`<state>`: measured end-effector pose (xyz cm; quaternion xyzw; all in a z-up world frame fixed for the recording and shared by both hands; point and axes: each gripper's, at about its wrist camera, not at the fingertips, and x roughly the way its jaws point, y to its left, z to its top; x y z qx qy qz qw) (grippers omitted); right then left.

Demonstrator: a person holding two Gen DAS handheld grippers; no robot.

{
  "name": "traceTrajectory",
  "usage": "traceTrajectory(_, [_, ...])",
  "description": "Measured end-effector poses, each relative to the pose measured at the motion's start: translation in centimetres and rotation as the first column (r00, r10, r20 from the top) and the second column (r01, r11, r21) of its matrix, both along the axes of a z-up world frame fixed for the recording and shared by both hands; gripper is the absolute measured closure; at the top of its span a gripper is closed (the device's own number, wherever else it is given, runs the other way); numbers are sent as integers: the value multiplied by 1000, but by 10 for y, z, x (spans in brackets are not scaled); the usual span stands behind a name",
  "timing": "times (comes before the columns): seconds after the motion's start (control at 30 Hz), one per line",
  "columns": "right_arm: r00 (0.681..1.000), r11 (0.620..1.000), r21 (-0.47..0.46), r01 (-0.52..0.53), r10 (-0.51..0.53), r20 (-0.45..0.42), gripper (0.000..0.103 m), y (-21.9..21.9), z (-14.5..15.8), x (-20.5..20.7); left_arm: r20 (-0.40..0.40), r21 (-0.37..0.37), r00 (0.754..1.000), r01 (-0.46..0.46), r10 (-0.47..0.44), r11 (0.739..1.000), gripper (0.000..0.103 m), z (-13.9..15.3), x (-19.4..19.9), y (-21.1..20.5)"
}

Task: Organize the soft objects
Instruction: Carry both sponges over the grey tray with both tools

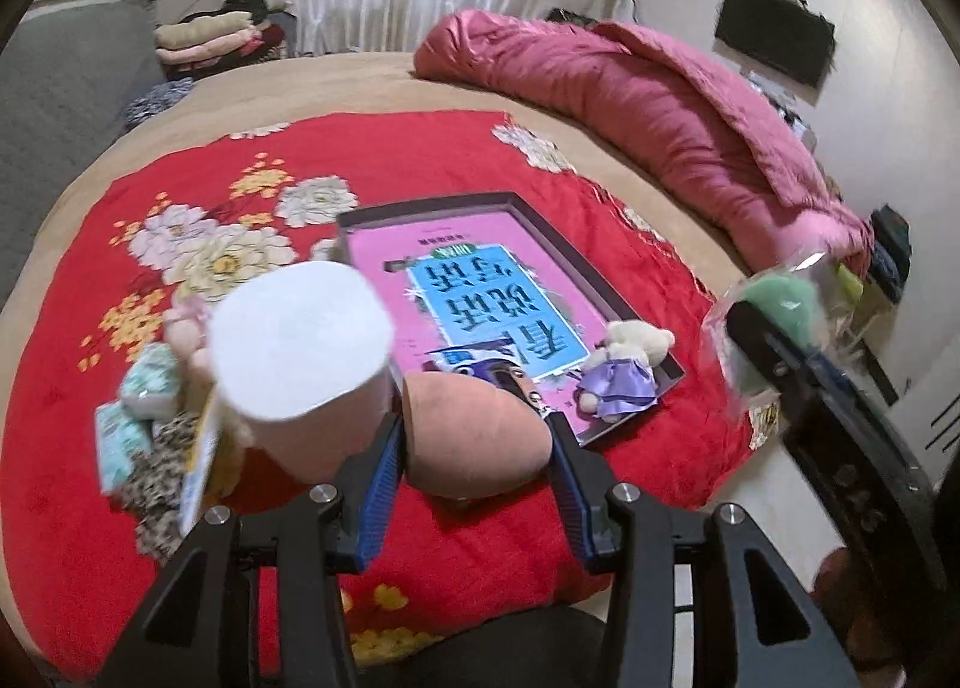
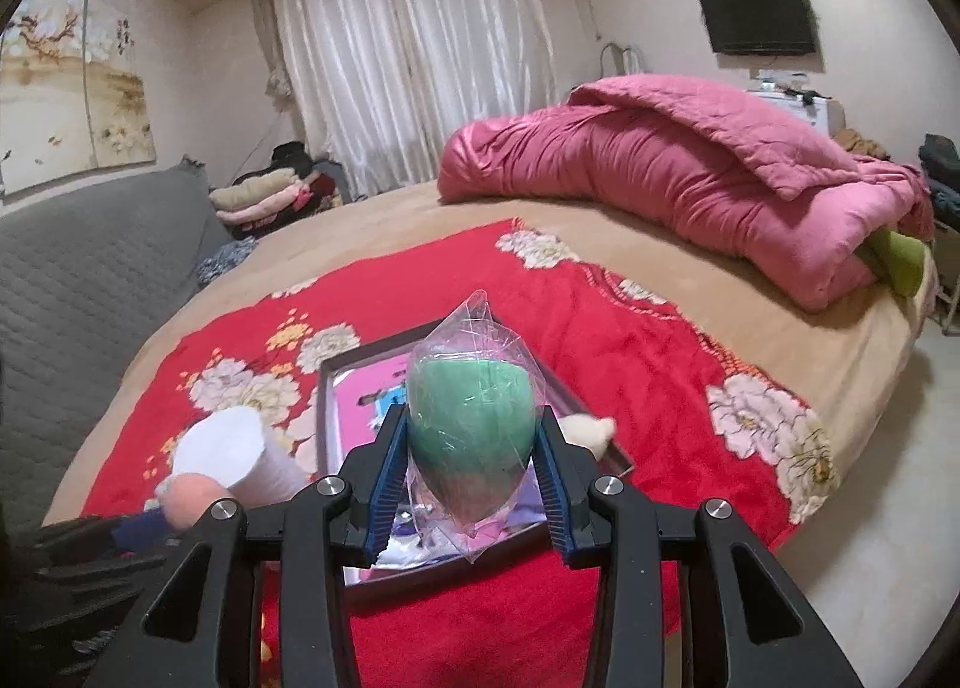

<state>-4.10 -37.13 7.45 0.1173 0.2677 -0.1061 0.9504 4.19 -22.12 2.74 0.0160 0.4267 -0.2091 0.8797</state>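
peach plush cushion (image 1: 477,433) pinched in the left hand-held gripper (image 1: 474,484), green sponge (image 2: 471,418) in clear wrap clamped in the right hand-held gripper (image 2: 471,484). carried above the red blanket (image 1: 420,159), probably bound for the shallow tray (image 1: 600,280) holding a small bear (image 1: 624,370).

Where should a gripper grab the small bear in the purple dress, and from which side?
Take the small bear across its purple-dressed torso, coming down from above. It lies at the near corner of the box tray, partly over the rim, so a low side approach would likely hit the wall. The torso looks like its widest soft part.
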Motion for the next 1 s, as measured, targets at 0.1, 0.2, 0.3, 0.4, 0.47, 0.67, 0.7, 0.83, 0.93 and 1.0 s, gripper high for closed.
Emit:
traceTrajectory(0.1, [1000, 1000, 1, 22, -22, 9, 62, -9, 0, -1, -22, 18, 999, 24, -23, 1000, 56, -10, 7, -17])
traceTrajectory(0.2, [999, 999, 7, 41, -41, -1, 62, -17, -5, 0, -46, 34, 998, 40, -38, 999, 56, -23, 13, -31])
traceTrajectory(0.3, [998, 998, 21, 53, -52, -20, 61, -24, -13, 2, -68, 48, 997, 47, -44, 998, 56, -35, 19, -39])
traceTrajectory(0.4, [998, 999, 28, 45, -43, -44, 61, -28, -22, 7, -94, 58, 995, 47, -41, 997, 56, -45, 26, -43])
traceTrajectory(0.47, [997, 999, 24, 28, -26, -70, 61, -28, -29, 12, -108, 65, 993, 44, -36, 997, 56, -52, 30, -44])
traceTrajectory(0.67, [993, 999, 35, 13, -9, -114, 61, -31, -45, 21, -156, 105, 988, 41, -24, 994, 56, -70, 39, -50])
traceTrajectory(0.7, [993, 999, 35, 9, -5, -117, 61, -32, -47, 23, -164, 110, 986, 43, -24, 993, 56, -74, 41, -51])
traceTrajectory(0.83, [991, 999, 40, -8, 13, -131, 61, -33, -52, 29, -197, 94, 980, 38, -19, 995, 56, -87, 46, -52])
traceTrajectory(0.93, [988, 999, 28, -18, 22, -150, 61, -33, -57, 35, -195, 95, 981, 40, -20, 995, 56, -92, 49, -54])
traceTrajectory(1.0, [986, 999, 32, -24, 29, -164, 61, -34, -60, 40, -196, 88, 980, 40, -22, 995, 56, -94, 50, -54])
